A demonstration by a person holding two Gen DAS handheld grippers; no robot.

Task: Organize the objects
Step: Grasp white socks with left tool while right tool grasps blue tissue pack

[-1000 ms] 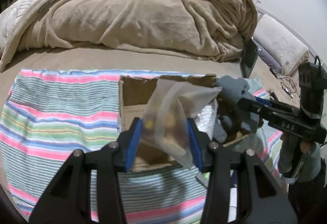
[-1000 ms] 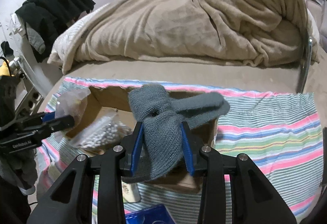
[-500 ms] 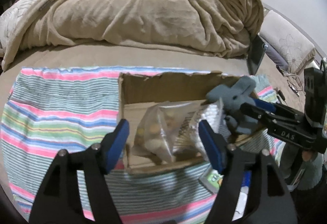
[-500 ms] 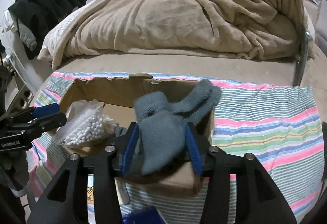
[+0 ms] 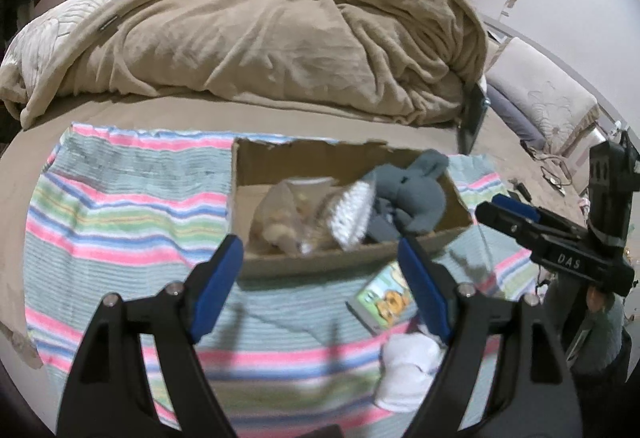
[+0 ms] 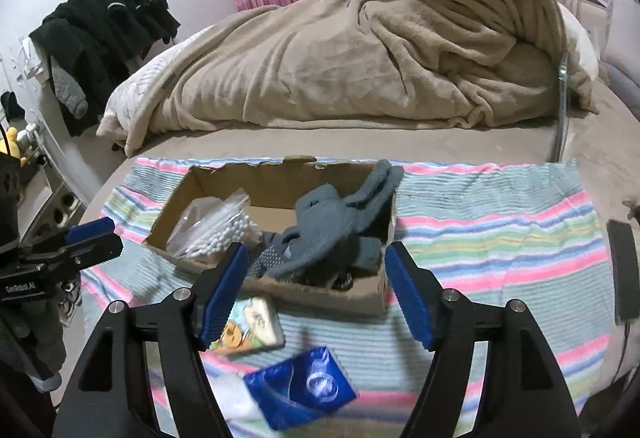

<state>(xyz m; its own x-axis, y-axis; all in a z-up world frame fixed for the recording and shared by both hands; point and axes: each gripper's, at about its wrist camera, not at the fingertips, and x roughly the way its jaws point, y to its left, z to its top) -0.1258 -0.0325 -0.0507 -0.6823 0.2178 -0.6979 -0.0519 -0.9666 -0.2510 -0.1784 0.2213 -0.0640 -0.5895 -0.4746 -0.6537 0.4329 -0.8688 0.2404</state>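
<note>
Both grippers, left and right, are opening, nothing between them; grey sock lies in the cardboard box; only the right view shows a blue packet

We note: brown cardboard box near wall hides its floor — contents of clear plastic bag blurred; white folded cloth partly behind gripper finger; blue glossy packet print unreadable.

bag and sock now released
</note>
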